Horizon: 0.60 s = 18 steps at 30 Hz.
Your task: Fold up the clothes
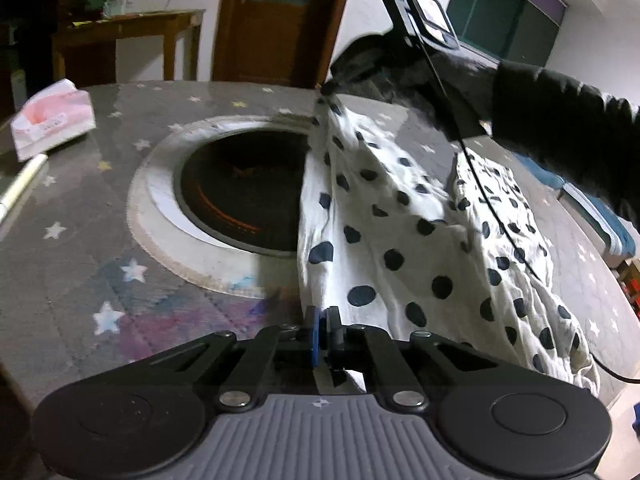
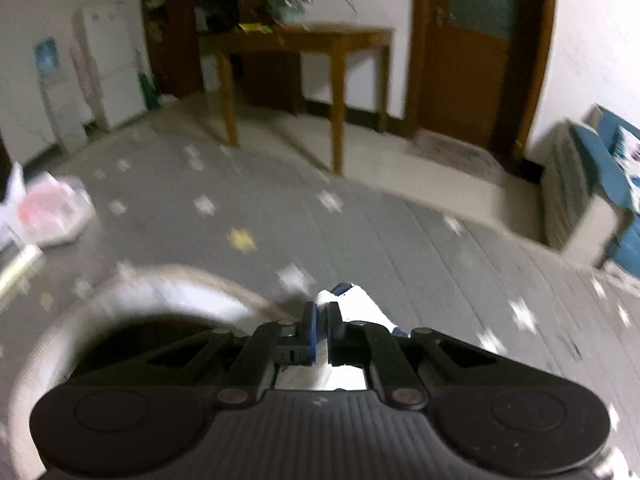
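White garment with dark polka dots (image 1: 400,216) is stretched up off the round table, between the two grippers. Its lower bulk lies crumpled on the star-print tablecloth (image 1: 72,200) toward the table's right edge, and one fold drapes over the right rim of the round recess (image 1: 236,192) in the table's middle. The recess is dark inside with a faint orange ring; contents not readable.

Left gripper (image 1: 323,326): jaws pressed together, pinching the garment's near edge, with cloth running out past the tips. Right gripper (image 1: 328,88) is seen across the table held by a black-sleeved arm (image 1: 560,120); it pinches the garment's far corner, lifted above the table's far edge. In the right wrist view that gripper (image 2: 323,314) has its jaws pressed together, and a white bit of cloth with a dark dot (image 2: 352,300) sticks out just past the tips. That view is motion-blurred.

Tissue pack (image 1: 52,120), pink and white, sits near the table's left edge with tissue showing at its top. White pen-like stick (image 1: 20,188) lies just beside it at the left edge. Wooden side table (image 2: 304,40) and wooden door (image 2: 476,48) stand behind.
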Tool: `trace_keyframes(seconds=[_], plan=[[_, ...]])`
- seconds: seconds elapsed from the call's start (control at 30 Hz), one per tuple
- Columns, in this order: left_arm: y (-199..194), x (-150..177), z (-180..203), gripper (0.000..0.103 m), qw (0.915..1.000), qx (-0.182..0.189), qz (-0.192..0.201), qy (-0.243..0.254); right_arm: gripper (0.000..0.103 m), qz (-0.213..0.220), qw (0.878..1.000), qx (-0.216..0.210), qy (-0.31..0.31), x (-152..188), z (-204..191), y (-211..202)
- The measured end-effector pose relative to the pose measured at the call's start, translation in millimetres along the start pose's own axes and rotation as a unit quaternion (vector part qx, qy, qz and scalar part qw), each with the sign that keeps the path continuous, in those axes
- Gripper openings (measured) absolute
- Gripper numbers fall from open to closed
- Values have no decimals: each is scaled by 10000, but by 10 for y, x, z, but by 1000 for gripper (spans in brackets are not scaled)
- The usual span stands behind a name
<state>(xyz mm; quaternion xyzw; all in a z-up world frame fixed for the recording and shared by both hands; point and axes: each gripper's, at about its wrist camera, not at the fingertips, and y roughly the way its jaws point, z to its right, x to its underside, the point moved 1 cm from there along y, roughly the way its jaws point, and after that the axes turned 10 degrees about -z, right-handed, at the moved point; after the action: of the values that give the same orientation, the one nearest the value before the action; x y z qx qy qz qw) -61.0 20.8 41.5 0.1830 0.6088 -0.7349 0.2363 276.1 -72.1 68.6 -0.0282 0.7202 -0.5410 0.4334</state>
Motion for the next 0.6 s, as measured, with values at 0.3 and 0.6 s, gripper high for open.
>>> trace_keyframes(seconds=[0.3, 0.6], plan=[[-93, 92, -119, 7, 9989, -299, -111, -353, 21, 255, 9979, -379, -457, -237, -361, -222], [-236, -63, -85, 8, 9997, -44, 216, -97, 25, -261, 9994, -47, -238, 665, 192, -853]])
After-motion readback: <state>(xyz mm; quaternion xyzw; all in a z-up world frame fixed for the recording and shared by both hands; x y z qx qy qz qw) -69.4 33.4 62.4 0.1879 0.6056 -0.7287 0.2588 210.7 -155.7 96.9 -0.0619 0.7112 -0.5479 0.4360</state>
